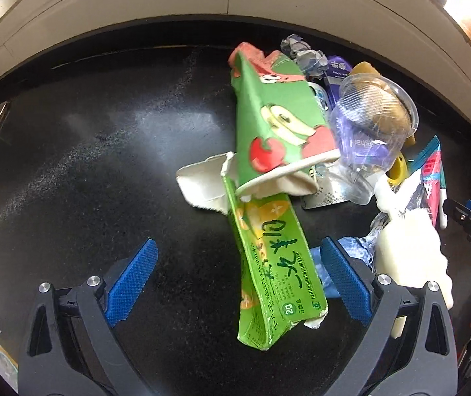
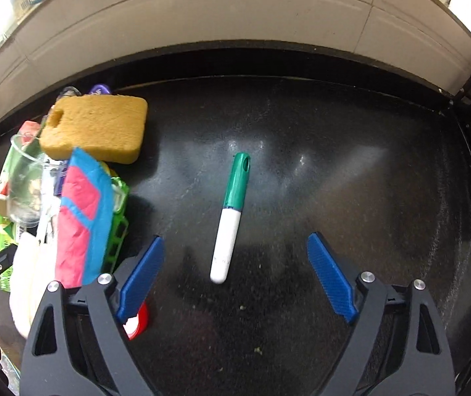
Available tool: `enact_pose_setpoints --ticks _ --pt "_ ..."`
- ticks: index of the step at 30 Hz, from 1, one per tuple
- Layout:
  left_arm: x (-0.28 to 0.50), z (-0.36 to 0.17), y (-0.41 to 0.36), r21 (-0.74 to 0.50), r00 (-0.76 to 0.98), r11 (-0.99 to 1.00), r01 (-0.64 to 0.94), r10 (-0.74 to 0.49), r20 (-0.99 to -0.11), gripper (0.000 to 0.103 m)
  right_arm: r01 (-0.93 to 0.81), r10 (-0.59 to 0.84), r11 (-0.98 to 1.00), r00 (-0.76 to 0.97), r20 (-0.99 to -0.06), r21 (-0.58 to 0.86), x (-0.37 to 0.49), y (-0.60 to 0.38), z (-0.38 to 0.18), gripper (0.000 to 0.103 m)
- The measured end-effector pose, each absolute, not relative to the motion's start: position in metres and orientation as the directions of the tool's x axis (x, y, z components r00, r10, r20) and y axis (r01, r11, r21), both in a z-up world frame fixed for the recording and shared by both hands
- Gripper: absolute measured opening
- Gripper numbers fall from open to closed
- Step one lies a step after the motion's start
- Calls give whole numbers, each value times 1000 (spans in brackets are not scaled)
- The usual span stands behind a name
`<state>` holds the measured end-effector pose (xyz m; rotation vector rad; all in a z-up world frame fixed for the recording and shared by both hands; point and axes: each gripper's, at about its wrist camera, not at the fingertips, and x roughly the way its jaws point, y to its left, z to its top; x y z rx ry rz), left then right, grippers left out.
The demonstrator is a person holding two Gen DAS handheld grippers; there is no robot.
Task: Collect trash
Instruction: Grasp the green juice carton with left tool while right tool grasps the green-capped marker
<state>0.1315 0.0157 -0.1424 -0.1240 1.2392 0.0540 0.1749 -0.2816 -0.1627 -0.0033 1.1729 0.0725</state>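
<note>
While both grippers stand open, the left gripper (image 1: pixel 238 283) straddles the green carton (image 1: pixel 268 264) on the black countertop (image 1: pixel 87 165); the right gripper (image 2: pixel 235 264) brackets the green-capped marker (image 2: pixel 230 217). Closing squarely across the marker's white barrel should prevent rolling.

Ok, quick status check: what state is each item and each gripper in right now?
Left gripper: open, straddling the green carton.
Right gripper: open, marker between its fingers, not gripped.
Green carton: flattened, torn at one end.
Apple paper cup: tipped on its side.
Clear plastic cup: on its side, crumpled.
Marker: capped, lying flat.
Sponge: resting flat on the pile.
</note>
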Motion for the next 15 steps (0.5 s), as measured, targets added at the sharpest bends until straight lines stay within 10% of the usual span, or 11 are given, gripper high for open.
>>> enact_pose_setpoints --ticks 4,10,15 --pt "142 -150 14 -77 310 991 -113 -38 -950 95 -73 38 997 350 -936 13 186 -278 -177 66" --pt "146 -155 30 -141 299 980 -140 -94 -950 50 -87 41 996 360 -932 10 184 -276 -175 15" --pt "126 -143 41 -128 319 983 -132 -80 -944 35 -74 50 997 397 -917 22 168 -276 -163 14"
